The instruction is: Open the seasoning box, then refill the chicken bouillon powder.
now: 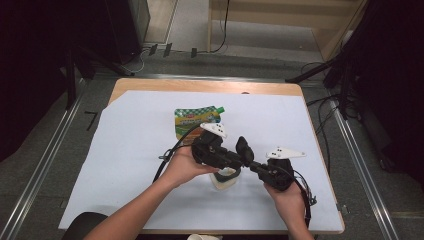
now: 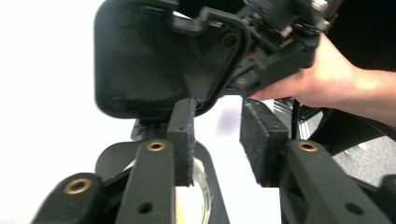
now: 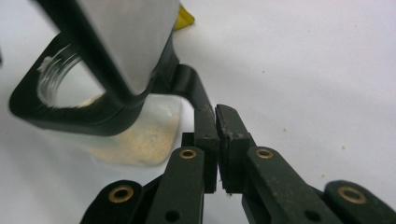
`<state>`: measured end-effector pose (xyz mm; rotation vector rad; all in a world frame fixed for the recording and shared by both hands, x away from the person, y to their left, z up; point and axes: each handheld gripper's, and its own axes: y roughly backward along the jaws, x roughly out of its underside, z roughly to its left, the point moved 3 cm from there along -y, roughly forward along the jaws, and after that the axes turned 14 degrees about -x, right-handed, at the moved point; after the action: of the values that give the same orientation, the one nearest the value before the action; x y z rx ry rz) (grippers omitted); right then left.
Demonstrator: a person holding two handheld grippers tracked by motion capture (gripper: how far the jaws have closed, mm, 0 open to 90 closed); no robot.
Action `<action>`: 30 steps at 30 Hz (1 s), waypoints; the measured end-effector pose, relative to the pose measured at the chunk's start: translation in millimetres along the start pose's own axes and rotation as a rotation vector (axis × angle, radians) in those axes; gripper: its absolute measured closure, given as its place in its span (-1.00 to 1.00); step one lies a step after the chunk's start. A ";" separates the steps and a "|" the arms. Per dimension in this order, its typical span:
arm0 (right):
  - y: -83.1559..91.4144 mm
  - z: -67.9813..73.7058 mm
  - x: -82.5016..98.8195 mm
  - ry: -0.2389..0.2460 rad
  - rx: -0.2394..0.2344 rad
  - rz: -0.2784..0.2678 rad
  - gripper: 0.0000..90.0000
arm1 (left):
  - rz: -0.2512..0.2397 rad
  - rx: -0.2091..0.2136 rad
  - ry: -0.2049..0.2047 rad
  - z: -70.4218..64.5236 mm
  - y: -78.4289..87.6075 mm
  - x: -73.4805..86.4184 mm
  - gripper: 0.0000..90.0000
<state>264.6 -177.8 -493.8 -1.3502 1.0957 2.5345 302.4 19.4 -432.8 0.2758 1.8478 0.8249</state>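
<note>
Clear plastic jar (image 3: 135, 140) at frame centre; right claw (image 3: 217, 140) pressed together beside it, left claw (image 2: 217, 140) spread above, nothing between pads.

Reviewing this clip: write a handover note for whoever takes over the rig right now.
Left claw: open, pads bare, over the clear plastic jar of beige powder.
Right claw: shut, nothing seen between its pads, beside the jar.
Jar stands uncapped on the white sheet; green-and-yellow spout pouch lies behind it, cap on.
Done: jar open. Left: probably gripping the jar; pouch untouched.
</note>
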 end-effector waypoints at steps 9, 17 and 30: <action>4.6 12.7 8.4 0.023 -0.017 0.024 0.78 | 0.022 -0.048 0.008 13.2 17.5 8.8 0.23; 0.7 17.2 15.2 0.023 -0.079 0.020 0.54 | -0.007 -0.058 0.061 29.0 38.5 16.1 0.17; 1.4 20.1 11.7 0.035 -0.111 0.003 0.41 | -0.031 -0.097 0.085 47.9 65.4 24.1 0.11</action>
<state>242.8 -169.5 -494.5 -1.4239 0.9767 2.6190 322.6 100.1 -418.1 0.1526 1.8800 0.9145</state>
